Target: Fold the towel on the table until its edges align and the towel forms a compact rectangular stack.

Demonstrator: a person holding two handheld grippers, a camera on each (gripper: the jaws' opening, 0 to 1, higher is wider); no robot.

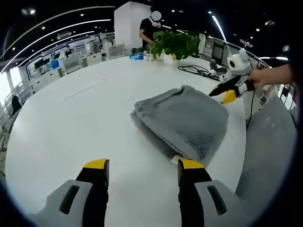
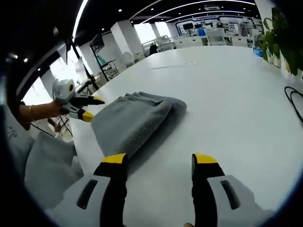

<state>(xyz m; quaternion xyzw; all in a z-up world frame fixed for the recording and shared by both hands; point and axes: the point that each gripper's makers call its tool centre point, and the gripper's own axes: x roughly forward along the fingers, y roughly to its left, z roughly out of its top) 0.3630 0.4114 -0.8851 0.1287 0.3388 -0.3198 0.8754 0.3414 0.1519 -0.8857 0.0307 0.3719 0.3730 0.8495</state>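
A grey towel lies folded into a thick stack on the white round table. My left gripper hovers just short of its near edge, jaws open and empty. The right gripper, held by a hand, hangs past the towel's far right corner. In the right gripper view the towel lies ahead and to the left, layered edges facing away. My right gripper stands open and empty beside its near end. The left gripper hovers at the towel's left side, jaws apart.
A potted plant and a black cable sit at the table's far side, with a person standing behind. Grey fabric hangs off the table's right edge. The cable also lies to the right of the towel.
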